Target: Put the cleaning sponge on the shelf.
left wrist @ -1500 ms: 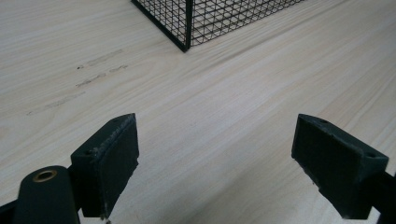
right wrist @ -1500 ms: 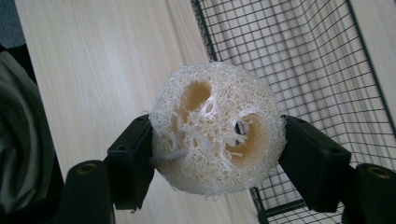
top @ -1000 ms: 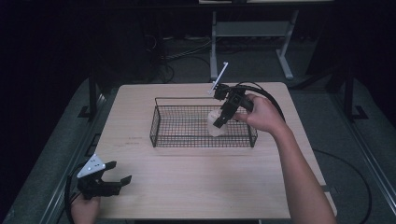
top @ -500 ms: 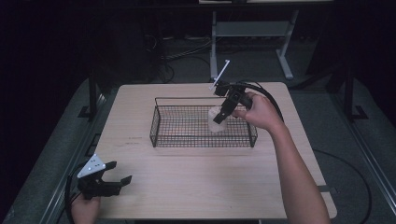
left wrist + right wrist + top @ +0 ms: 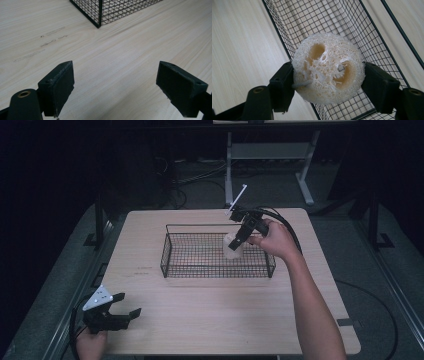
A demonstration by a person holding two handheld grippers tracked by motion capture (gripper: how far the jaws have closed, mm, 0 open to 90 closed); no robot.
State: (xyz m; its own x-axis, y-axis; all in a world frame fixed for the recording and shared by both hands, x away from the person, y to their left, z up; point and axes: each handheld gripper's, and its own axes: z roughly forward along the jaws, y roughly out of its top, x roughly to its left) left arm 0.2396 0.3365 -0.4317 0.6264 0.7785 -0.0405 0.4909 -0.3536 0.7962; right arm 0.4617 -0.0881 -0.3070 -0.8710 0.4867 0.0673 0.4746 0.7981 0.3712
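Right gripper [image 5: 328, 82] pinched the loofah [image 5: 328, 68] directly above the wire basket [image 5: 170, 255]; left gripper [image 5: 115, 87] sat wide open, well apart.

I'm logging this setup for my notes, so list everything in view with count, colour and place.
loofah sponge: one, cream-white, clamped in the right gripper over the basket's right part
wire basket: one, black, middle of the table
table: one, light wood, bearing the basket
metal stand: one, pale grey, on the floor beyond the table
right gripper: one, black, shut on the loofah sponge, cable trailing
left gripper: one, black with grey plate, open, at the table's near left corner
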